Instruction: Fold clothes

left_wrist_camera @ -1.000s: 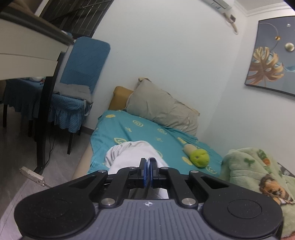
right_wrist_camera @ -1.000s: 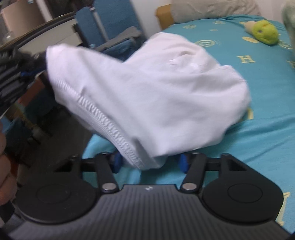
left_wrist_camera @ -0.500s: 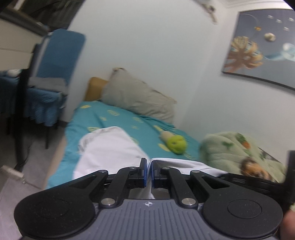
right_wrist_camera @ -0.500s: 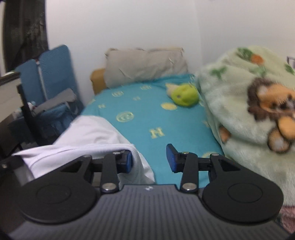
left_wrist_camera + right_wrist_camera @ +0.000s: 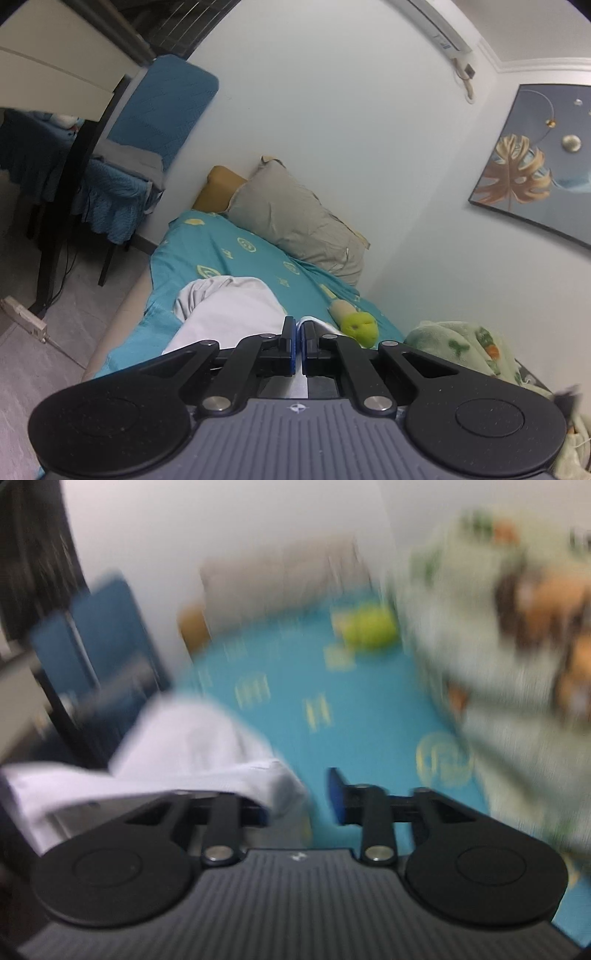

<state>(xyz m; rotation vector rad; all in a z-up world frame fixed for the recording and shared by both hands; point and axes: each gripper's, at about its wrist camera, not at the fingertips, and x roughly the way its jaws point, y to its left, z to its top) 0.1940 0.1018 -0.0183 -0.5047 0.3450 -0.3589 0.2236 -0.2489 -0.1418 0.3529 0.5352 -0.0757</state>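
A white garment (image 5: 229,314) lies bunched on the teal bed sheet (image 5: 229,258) near the bed's front corner. My left gripper (image 5: 297,341) is shut on a thin edge of that garment, which runs between its blue pads. In the blurred right wrist view the same white garment (image 5: 177,746) drapes over the left finger of my right gripper (image 5: 299,797). That gripper stands open, with teal sheet (image 5: 332,686) showing in the gap between its fingers.
A grey pillow (image 5: 295,225) leans on the wall at the head of the bed. A green plush toy (image 5: 356,325) lies on the sheet and a green animal-print blanket (image 5: 465,347) is heaped at the right. A blue chair (image 5: 147,122) and dark table legs stand left of the bed.
The right view swung from a close look at the hanging white garment to the bed, and the cloth slid to its left finger. The left view swung right, then back.
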